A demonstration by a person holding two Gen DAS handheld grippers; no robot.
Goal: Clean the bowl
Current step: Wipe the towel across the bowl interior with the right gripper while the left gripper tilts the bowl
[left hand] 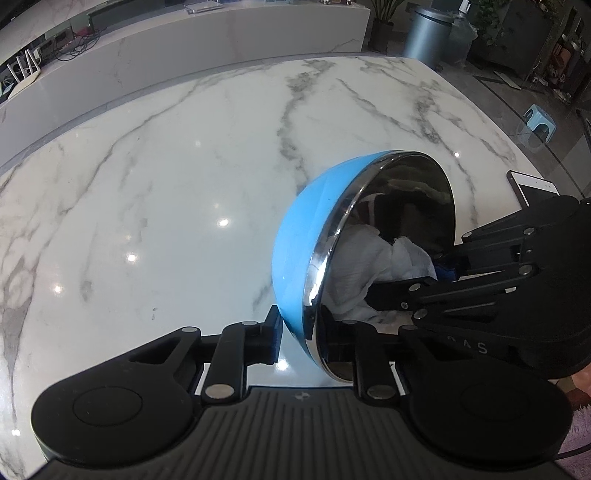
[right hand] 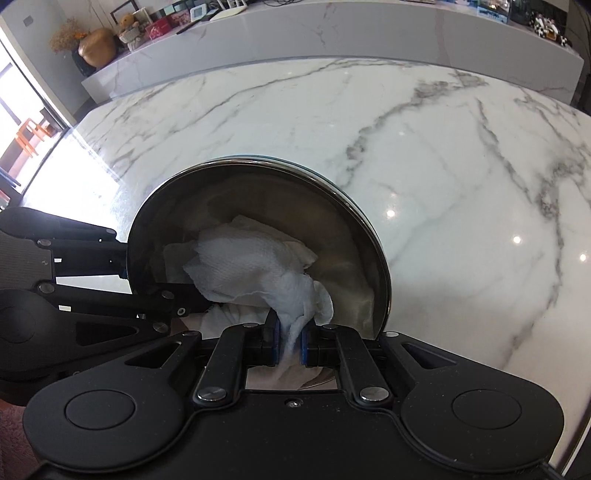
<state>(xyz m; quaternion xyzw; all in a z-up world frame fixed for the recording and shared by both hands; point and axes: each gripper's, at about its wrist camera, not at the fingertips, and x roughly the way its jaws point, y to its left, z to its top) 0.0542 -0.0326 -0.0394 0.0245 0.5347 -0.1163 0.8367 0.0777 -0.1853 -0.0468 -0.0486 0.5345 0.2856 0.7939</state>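
- The left gripper [left hand: 299, 341] is clamping the bowl [left hand: 314, 236] rim, tilting it near the tabletop's [left hand: 184, 184] front edge.
- The right gripper [right hand: 289, 341] is pinching the paper towel [right hand: 251, 266], wiping inside; next, sweeping unwiped wall.

Lived-in home, open dining or kitchen area. White marble table [right hand: 424, 155]; matching marble ledge [right hand: 332, 33] beyond, bearing gold vase [right hand: 96, 47], soft toy [right hand: 128, 21], framed pictures. Potted plants [left hand: 382, 22], blue stool [left hand: 540, 120] far right.

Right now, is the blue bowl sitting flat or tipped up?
Tipped up. The bowl stands on its edge on the marble table, its shiny inside facing sideways toward the paper towel.
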